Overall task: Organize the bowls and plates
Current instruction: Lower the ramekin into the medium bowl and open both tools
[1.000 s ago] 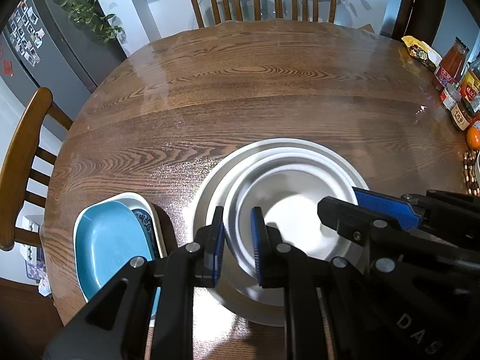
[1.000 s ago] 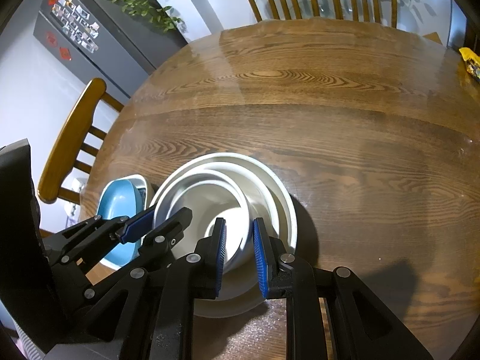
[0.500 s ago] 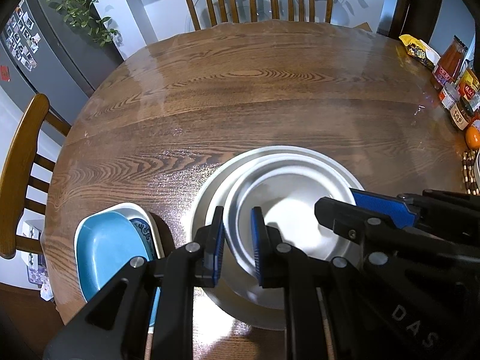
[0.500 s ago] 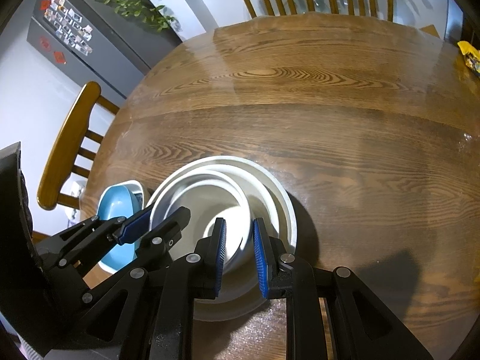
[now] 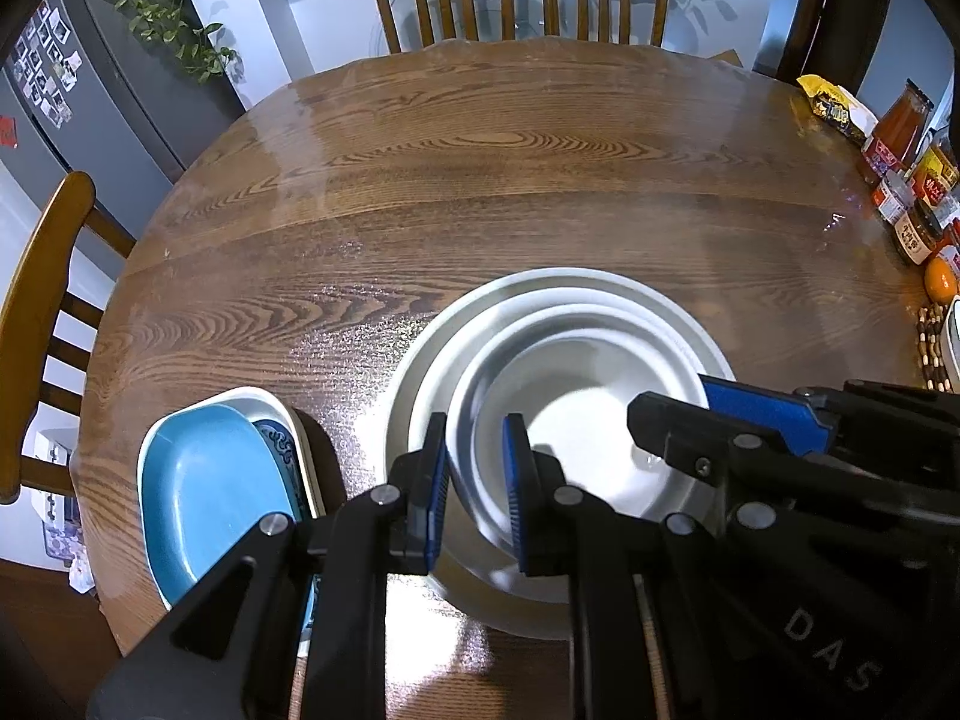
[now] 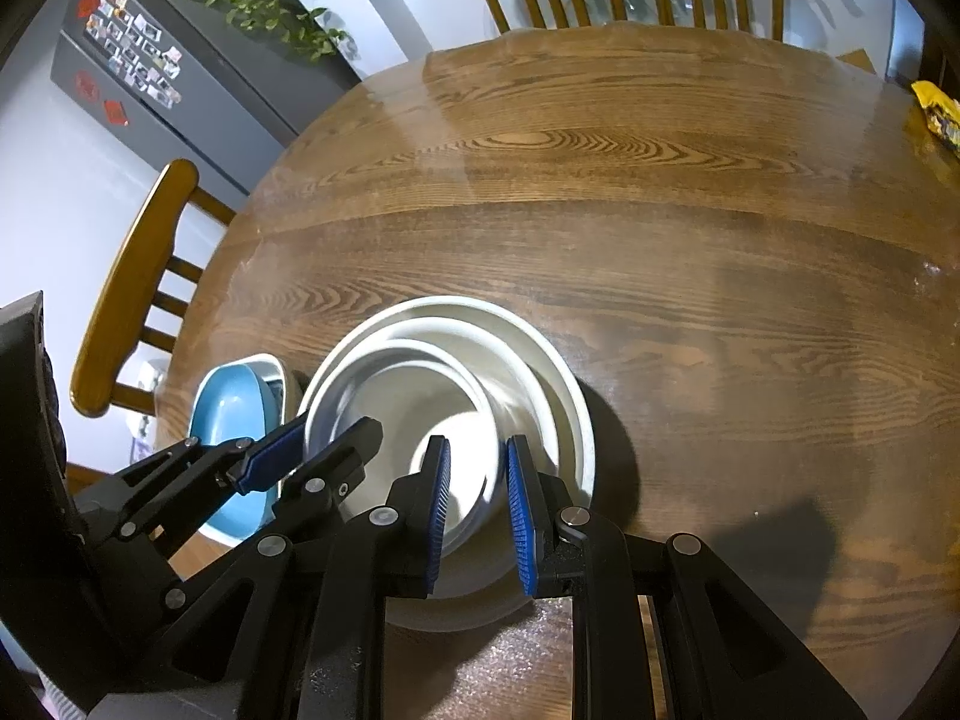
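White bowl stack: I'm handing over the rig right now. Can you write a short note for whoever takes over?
Left gripper: jaws narrow, straddling the left rim of the inner white bowl; I cannot tell if the pads press.
Right gripper: the same on the bowl's right rim.
Things: the inner bowl sits nested within the larger white bowls on the table. The blue dish lies in a patterned dish to the left.
Done: the dishes are grouped in two piles.
Left: probably check that the inner bowl is seated, then open both grippers and withdraw.
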Tool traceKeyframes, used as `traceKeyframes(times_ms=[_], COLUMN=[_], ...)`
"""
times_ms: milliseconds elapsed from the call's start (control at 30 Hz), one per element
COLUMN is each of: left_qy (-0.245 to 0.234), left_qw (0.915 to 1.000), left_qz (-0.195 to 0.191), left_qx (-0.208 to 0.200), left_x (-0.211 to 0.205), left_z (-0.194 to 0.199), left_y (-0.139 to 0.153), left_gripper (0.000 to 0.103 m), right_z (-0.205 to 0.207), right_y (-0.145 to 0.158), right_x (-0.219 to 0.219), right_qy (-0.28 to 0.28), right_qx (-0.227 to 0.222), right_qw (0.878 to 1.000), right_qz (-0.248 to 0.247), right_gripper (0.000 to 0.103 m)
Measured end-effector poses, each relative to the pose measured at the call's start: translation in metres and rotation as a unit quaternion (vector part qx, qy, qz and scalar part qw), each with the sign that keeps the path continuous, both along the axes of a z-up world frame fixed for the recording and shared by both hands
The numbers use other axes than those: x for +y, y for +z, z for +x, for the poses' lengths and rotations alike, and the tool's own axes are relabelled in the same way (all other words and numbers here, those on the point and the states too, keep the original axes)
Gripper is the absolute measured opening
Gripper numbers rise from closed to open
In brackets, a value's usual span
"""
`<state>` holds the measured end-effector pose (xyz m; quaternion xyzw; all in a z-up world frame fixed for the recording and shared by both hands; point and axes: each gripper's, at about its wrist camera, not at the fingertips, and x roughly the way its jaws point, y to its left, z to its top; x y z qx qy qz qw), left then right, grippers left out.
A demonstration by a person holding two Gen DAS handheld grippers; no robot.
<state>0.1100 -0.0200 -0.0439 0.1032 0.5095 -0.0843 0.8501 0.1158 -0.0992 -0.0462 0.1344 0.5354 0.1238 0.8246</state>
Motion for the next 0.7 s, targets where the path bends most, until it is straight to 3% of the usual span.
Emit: traceKeyframes(times_ms=[700], left_qy=[0.004], left_qw=[1.0], left_qz=[-0.005], left_qx=[0.0], left_x=[0.0004], left_z=[-0.0013], left_y=[0.0012], left_gripper=[0.016], right_z=[-0.0023], right_y=[-0.0004], right_x=[0.0008], right_qy=[-0.001], right_qx=[0.002], right_qw=[1.0], right_qz=[0.002], right_gripper=[0.021])
